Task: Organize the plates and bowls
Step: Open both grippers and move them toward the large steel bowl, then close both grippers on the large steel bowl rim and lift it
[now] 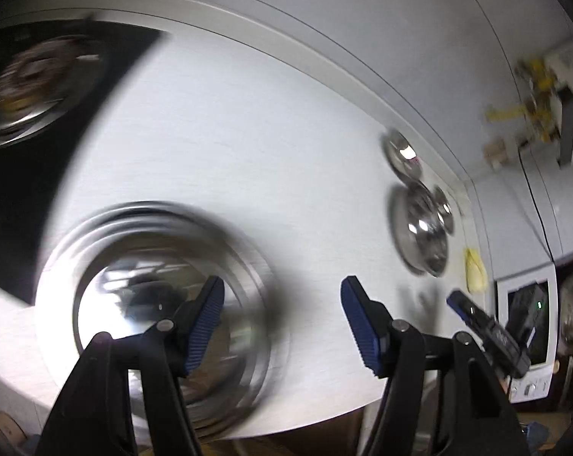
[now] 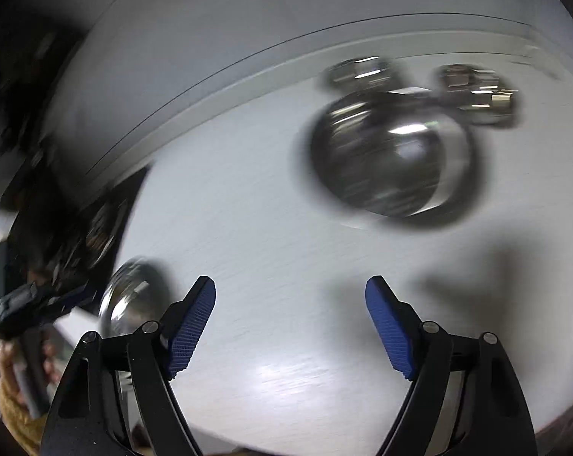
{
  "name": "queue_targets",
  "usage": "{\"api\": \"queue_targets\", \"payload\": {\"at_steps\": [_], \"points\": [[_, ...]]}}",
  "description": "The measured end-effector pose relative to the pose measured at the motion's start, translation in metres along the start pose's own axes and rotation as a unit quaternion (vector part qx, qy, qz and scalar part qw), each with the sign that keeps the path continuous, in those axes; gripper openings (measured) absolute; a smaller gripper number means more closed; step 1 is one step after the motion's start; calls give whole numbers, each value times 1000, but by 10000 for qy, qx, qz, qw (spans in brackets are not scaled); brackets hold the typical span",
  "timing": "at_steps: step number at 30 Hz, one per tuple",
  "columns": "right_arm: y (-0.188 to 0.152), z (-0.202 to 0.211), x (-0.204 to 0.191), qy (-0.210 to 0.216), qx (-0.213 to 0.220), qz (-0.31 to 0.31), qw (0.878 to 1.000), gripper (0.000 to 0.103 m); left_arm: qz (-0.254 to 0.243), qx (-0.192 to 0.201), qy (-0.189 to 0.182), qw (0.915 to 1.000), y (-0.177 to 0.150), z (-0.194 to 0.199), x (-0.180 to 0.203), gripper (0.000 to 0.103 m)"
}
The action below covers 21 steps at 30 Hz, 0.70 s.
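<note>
Item: left claw, fingers spread wide, pinching nothing. It hovers above the white desk, one finger overlapping the near steel plate at 8 o'clock of its view. Judged reason: lined up to close on that plate's rim.

Item: near steel plate. Round, polished, with stepped concentric rings and a mirror-bright centre; blurred by motion. It lies flat near the desk's front edge.

Item: steel bowl, at 3 o'clock in the left view, shiny and domed, with smaller steel pieces just beside it near the desk's back edge. Whether they touch cannot be told. Grouping suggests a gathering spot for stacking.

Item: right claw, fingers likewise spread and empty, over bare desk. The same bowl sits at 1 o'clock of its view, well apart from the fingers.

Item: dark stove area, 10 o'clock, left view; detail blurred.
</note>
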State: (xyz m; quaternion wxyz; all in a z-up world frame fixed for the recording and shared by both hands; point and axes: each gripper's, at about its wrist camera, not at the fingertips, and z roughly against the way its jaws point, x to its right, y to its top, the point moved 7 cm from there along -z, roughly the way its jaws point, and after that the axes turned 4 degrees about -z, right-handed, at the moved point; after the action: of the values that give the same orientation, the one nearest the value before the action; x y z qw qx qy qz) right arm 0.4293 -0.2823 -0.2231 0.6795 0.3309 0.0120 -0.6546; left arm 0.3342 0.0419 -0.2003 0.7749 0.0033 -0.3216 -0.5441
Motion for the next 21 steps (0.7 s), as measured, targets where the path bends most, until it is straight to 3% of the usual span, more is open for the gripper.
{"api": "queue_targets", "payload": {"at_steps": [6,10,15,21], "points": [[56,-5,84,-290,24,-677,9973,78,-516,-564,39,9971,32,-96,97,62],[84,-26,100,-304,-215,-667,9971,78,-653,-713,321,9948,59,-151,138,62],[98,-51,107,-473,-481,-442,9967,77,-676,-811,546,9929,80,-195,158,62],[99,-72,106,-433,-729,-384,9957,46,-580,-1060,532,9912,83,-231,168,59]]}}
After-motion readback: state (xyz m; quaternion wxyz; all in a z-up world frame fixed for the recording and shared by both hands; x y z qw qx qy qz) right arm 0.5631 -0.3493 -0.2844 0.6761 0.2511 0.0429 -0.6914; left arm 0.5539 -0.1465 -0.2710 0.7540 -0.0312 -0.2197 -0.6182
